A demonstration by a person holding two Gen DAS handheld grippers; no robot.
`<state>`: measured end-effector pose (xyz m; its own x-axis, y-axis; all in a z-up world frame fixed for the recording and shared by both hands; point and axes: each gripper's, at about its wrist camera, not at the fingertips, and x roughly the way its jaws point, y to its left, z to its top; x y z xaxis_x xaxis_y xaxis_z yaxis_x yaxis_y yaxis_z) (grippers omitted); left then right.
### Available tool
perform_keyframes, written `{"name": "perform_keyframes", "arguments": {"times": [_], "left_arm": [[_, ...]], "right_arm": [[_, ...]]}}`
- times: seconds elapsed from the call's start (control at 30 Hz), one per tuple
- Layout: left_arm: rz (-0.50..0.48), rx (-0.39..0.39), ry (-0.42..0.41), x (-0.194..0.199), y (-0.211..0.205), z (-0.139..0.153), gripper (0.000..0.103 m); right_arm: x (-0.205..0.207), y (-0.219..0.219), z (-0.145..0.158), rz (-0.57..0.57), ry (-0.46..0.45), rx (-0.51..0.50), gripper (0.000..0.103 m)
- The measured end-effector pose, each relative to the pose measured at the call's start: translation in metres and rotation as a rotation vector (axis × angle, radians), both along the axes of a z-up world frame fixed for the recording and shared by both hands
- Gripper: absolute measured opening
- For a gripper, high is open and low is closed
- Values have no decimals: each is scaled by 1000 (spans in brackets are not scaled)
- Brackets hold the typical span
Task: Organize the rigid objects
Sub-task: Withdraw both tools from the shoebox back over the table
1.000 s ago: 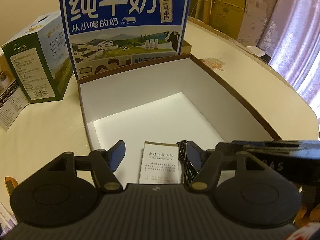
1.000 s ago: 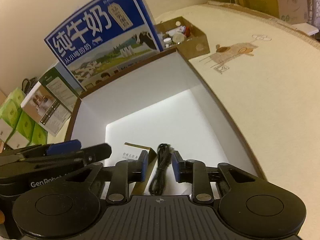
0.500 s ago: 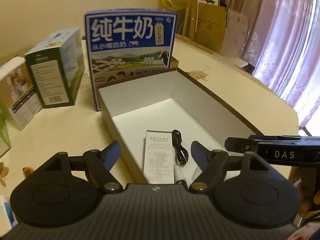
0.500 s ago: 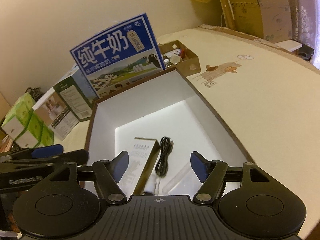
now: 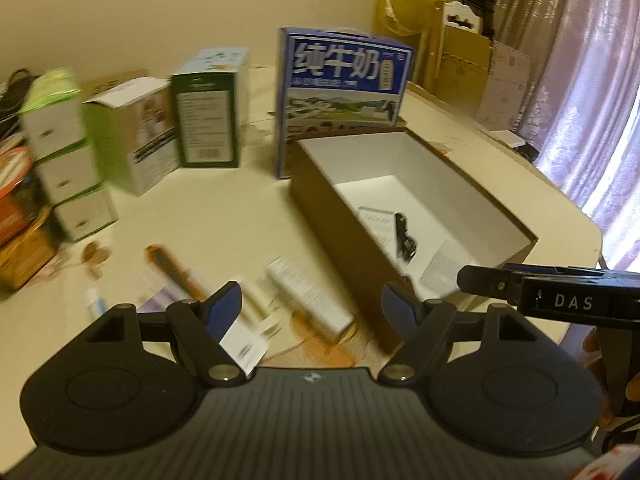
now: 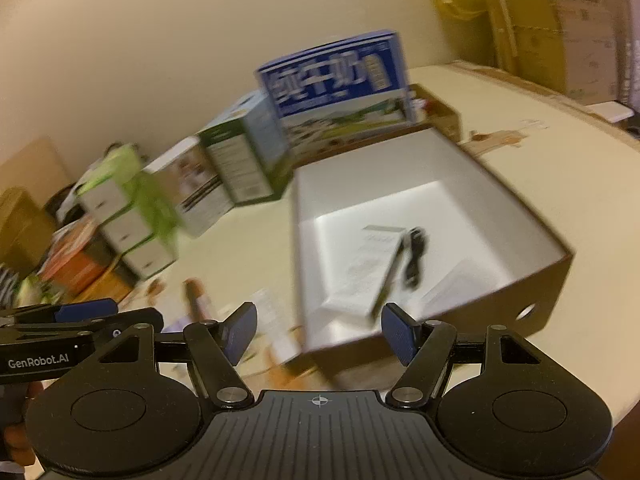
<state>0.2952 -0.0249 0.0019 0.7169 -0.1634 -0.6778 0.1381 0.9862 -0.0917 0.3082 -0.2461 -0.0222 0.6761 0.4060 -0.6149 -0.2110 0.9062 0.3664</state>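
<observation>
Both the left gripper (image 5: 310, 304) and the right gripper (image 6: 318, 334) hang with jaws spread wide and nothing between them, above the table (image 5: 224, 216) at the near end of the open brown box (image 5: 344, 240). Inside that box already lie a flat white carton (image 6: 372, 268), a coiled black cable (image 6: 414, 256) touching its right edge, and a pale flat item nearer the front wall, too blurred to name. Left of the box, on the bare tabletop, 1 slim white carton (image 5: 310, 300) lies just beside the box's outer wall, with a brown stick-like object (image 5: 176, 272) and a few blurred packets beyond it. The slim carton looks light, stiff and thin-walled, so a pinch across its narrow width near the middle should hold without crushing it. The box wall stands close on 1 side, leaving little room there for a finger. Upright cartons further left of the box stand well apart.
</observation>
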Motion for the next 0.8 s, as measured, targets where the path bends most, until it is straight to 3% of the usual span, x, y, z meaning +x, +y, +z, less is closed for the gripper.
{"name": "perform_keyframes", "arguments": {"times": [0.4,0.8], "left_arm": [[141,-8,0,-94,55,5,74],[254,-13,10,-140,95,1,74]], "right_arm": [[-52,62,5,135,-18,-36,66],[-75,99,-9,232,16,-75,66]]}}
